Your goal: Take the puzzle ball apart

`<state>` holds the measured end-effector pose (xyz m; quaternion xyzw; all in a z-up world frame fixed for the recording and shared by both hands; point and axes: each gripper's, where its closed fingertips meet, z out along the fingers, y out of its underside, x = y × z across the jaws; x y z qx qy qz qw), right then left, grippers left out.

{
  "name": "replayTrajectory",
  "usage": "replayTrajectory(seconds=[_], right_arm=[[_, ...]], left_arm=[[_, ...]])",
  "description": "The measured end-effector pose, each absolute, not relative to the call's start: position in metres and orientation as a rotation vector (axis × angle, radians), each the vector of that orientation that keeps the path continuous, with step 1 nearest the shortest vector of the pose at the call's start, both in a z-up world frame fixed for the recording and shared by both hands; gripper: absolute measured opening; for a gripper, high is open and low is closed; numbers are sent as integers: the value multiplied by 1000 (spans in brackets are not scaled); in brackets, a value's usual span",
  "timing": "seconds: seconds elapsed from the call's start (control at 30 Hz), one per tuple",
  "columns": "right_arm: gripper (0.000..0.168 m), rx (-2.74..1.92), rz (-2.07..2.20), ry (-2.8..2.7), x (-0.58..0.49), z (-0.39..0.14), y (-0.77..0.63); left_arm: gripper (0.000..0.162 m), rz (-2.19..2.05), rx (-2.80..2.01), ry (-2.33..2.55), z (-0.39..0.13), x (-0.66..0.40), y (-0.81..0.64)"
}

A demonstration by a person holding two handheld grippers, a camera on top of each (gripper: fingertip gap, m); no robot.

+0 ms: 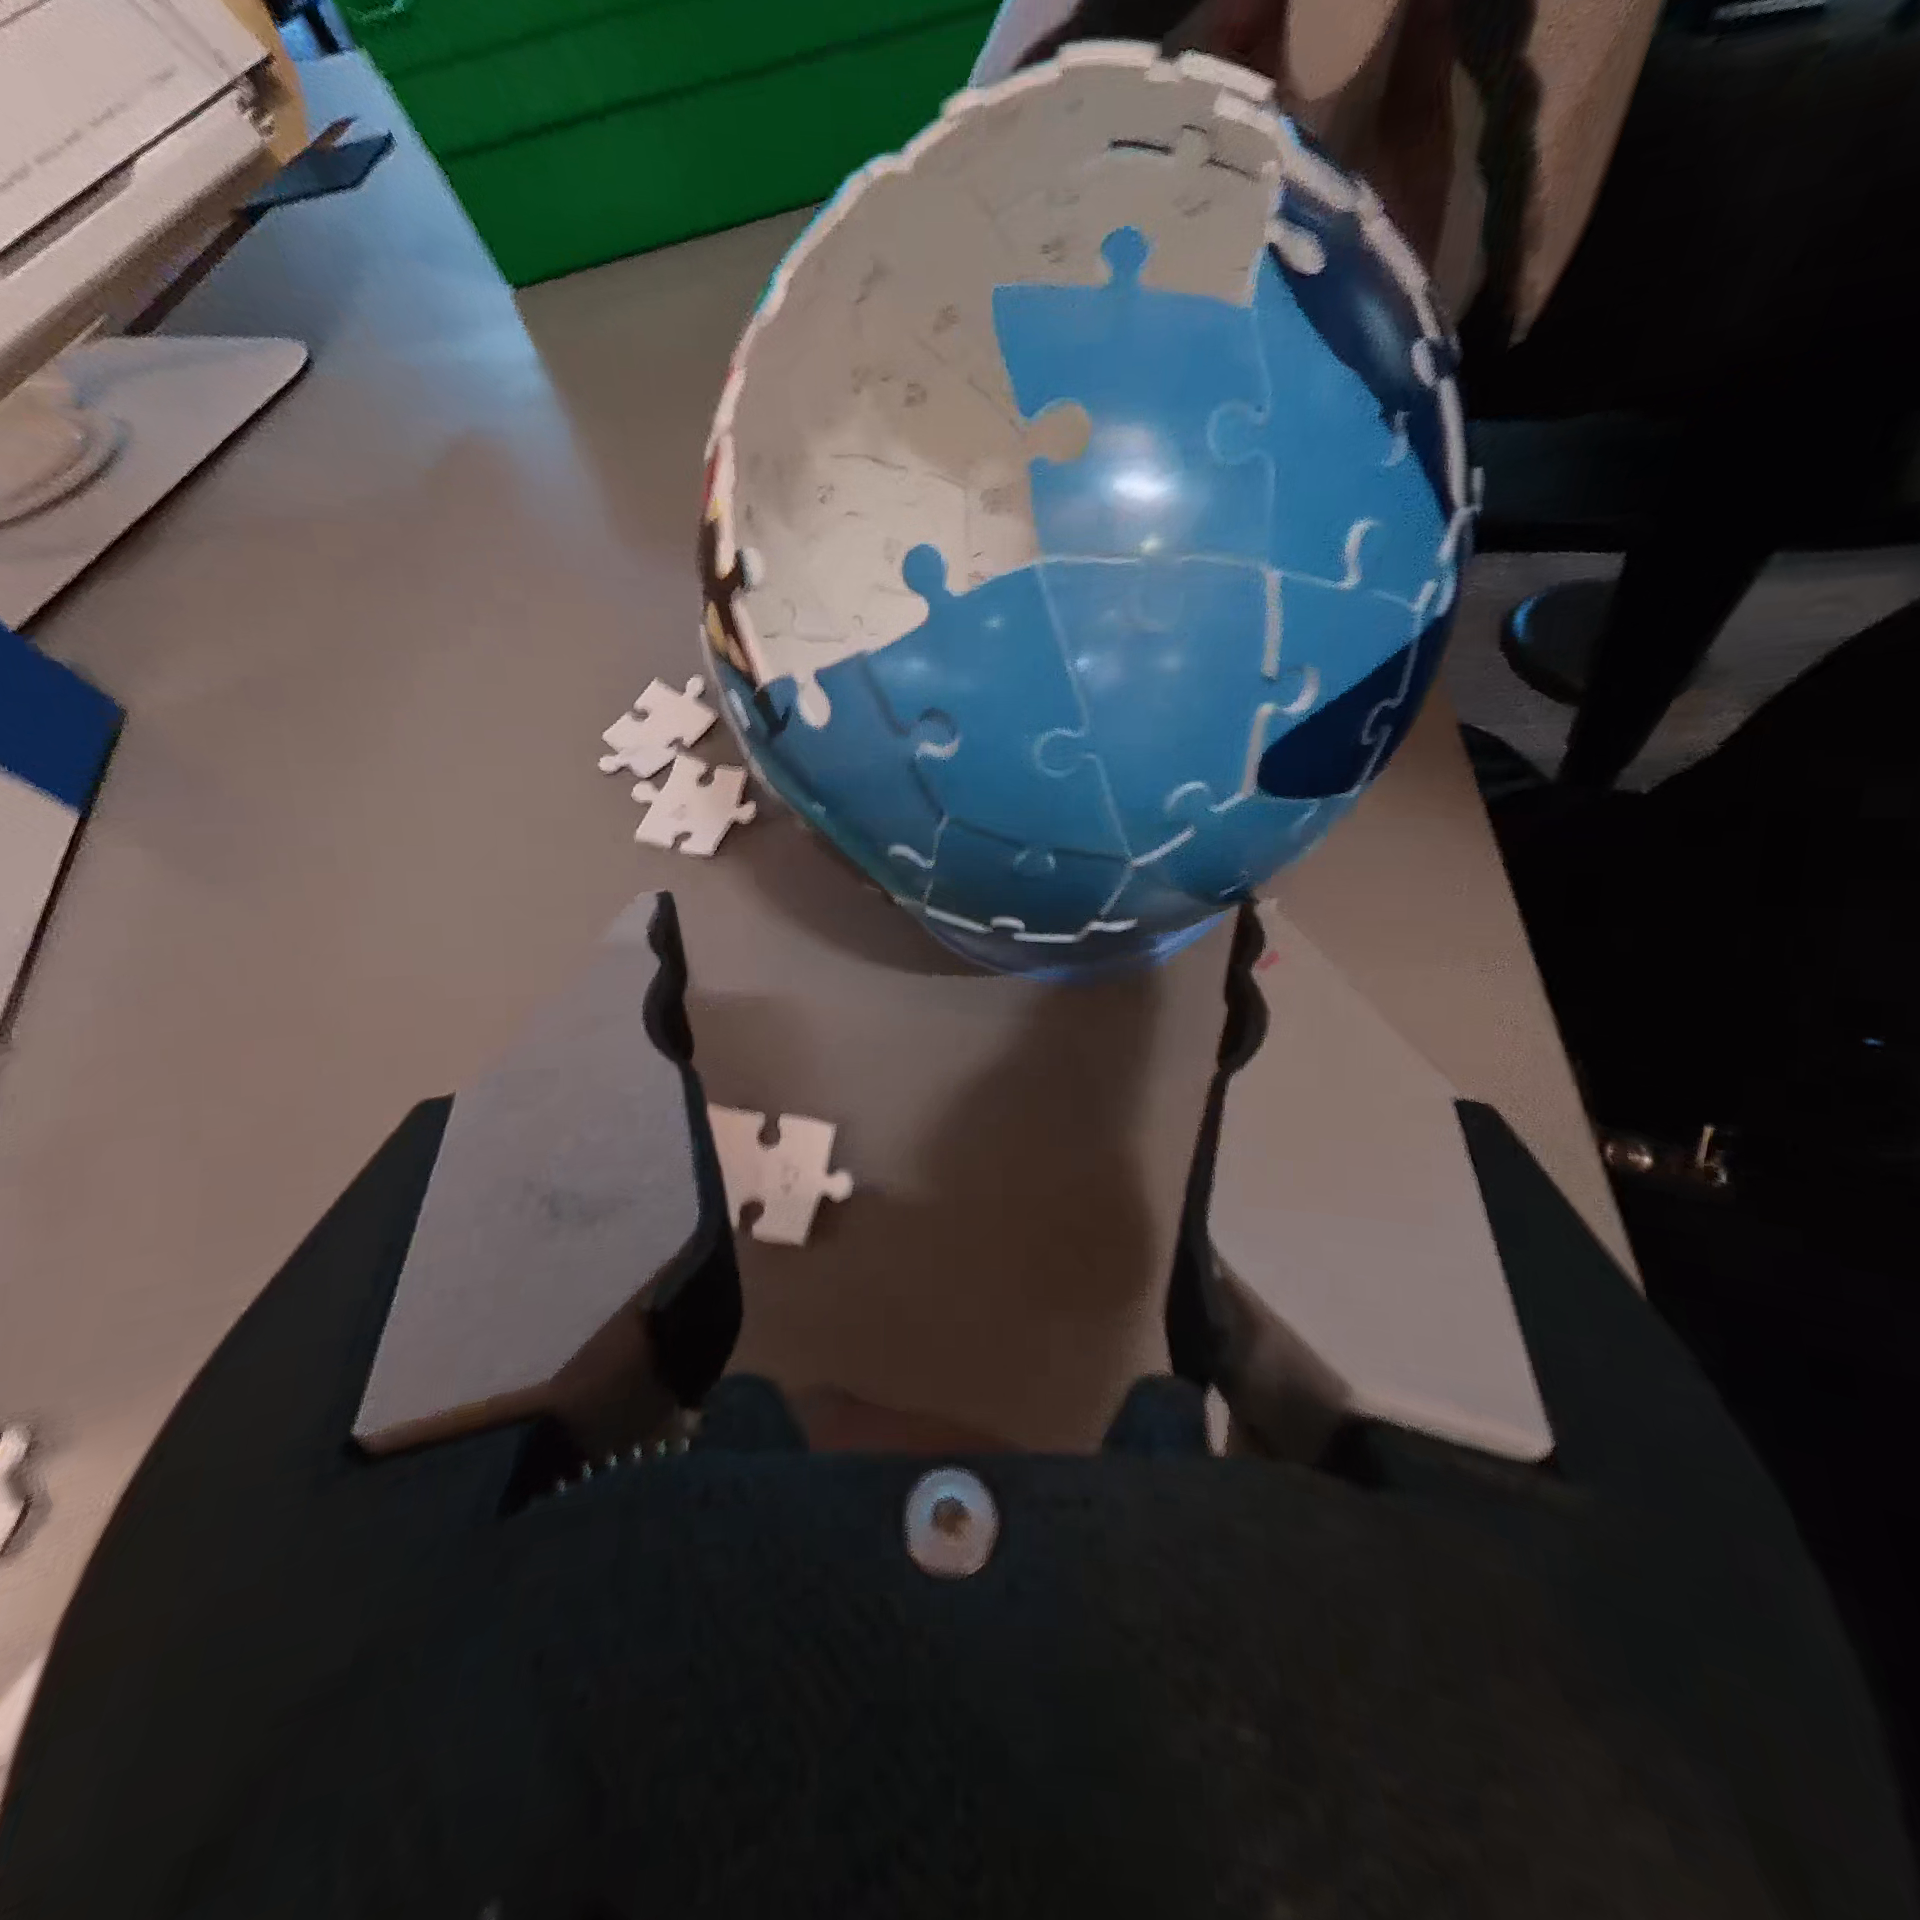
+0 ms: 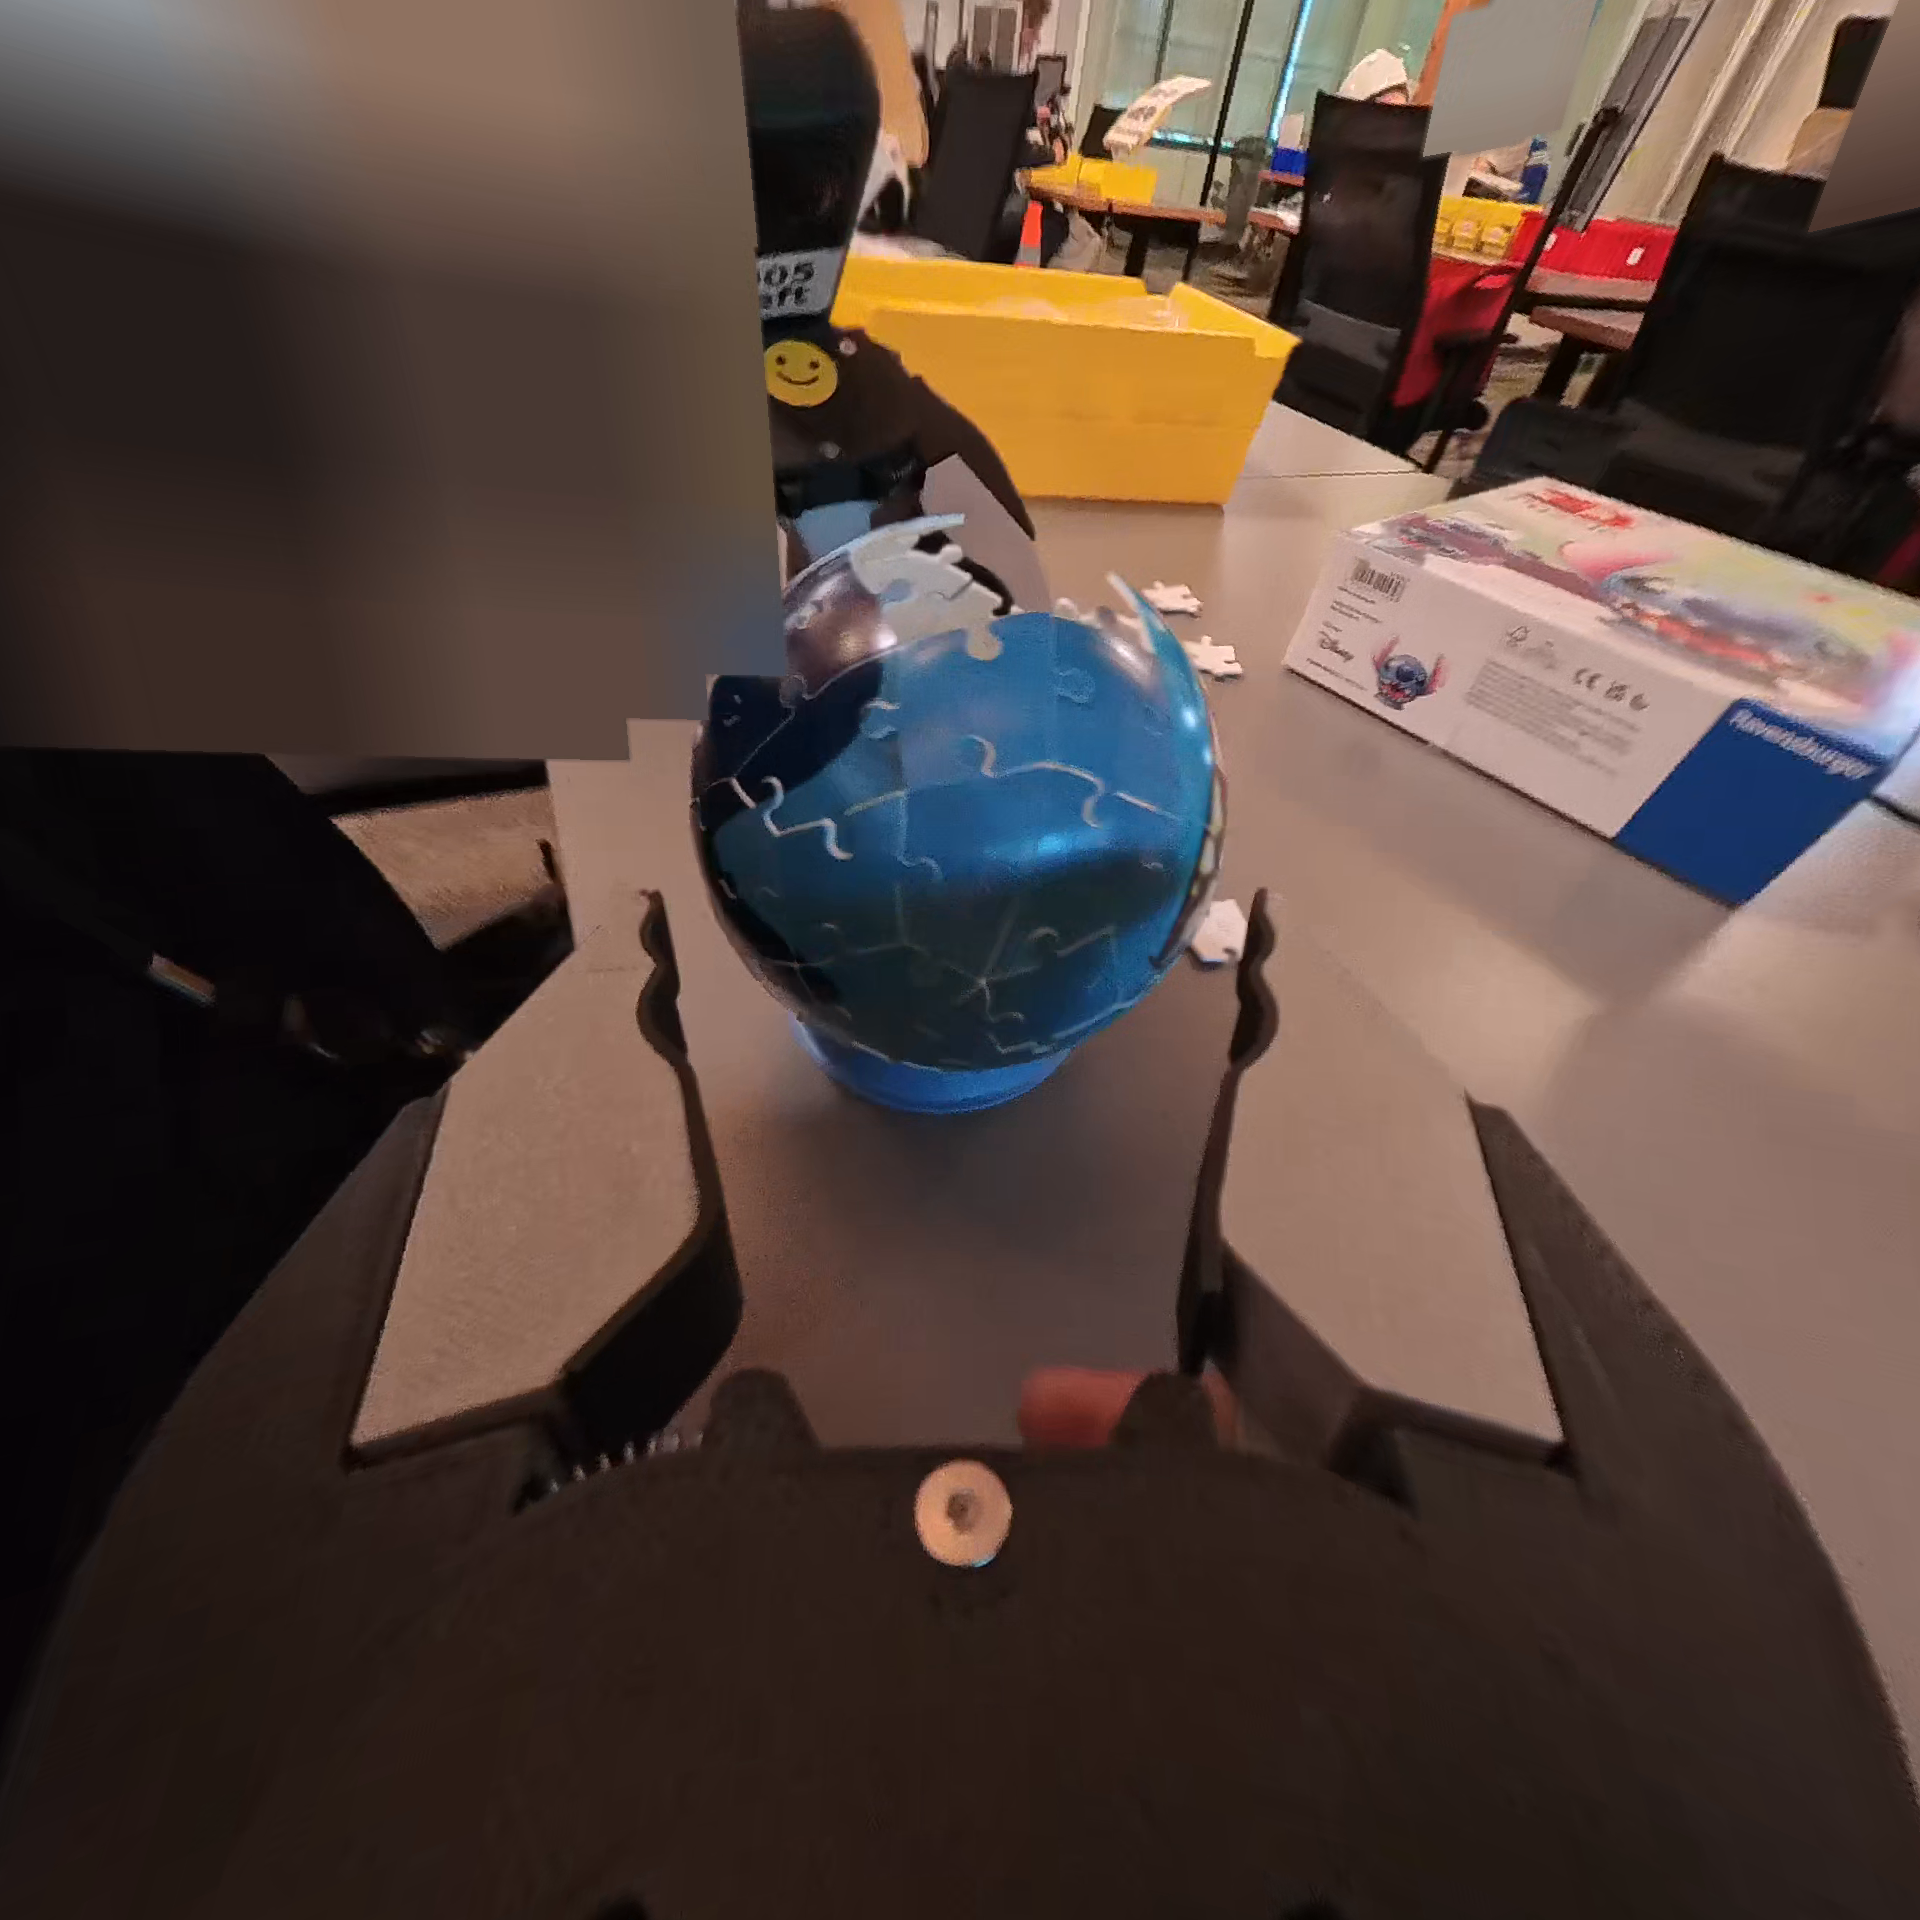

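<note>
The blue puzzle ball [image 1: 1122, 665] stands on a blue ring base on the grey table [image 1: 364, 727]. Its top is broken open and the white inner sides of its pieces show. My left gripper [image 1: 951, 914] is open and empty, just short of the ball's lower edge. Loose white pieces [image 1: 681, 769] lie left of the ball, and one piece [image 1: 784, 1174] lies between the left fingers. In the right wrist view the ball [image 2: 956, 862] sits just ahead of my open, empty right gripper [image 2: 956, 914]. The other gripper [image 2: 883, 457] stands behind the ball.
A white and blue puzzle box [image 2: 1621, 675] lies right of the ball, a yellow bin [image 2: 1070, 374] behind it. Loose pieces [image 2: 1210, 655] lie beyond the ball. A green bin [image 1: 665, 114] and white papers [image 1: 104, 177] are at the far left. The table edge [image 1: 1538, 935] runs close by. There is about 12 cm between the tips of the two grippers.
</note>
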<state>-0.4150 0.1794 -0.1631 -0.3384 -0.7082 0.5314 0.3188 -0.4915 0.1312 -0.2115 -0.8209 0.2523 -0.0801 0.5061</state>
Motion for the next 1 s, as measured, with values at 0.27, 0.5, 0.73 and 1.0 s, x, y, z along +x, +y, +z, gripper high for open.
replayTrajectory(seconds=[0.27, 0.5, 0.73, 1.0], right_arm=[[105, -767, 1183, -1950, -436, -176, 171], [107, -1107, 1570, -1973, -447, -188, 173], [105, -1061, 1538, -1926, -446, -182, 177], [107, -941, 1257, -1914, -445, -188, 176]], left_arm=[[101, -178, -1886, 755, -208, -472, 140], [101, -377, -1880, 520, -185, -478, 136], [99, -266, -1872, 607, -196, -491, 132], [99, -255, -1886, 706, -204, -483, 140]])
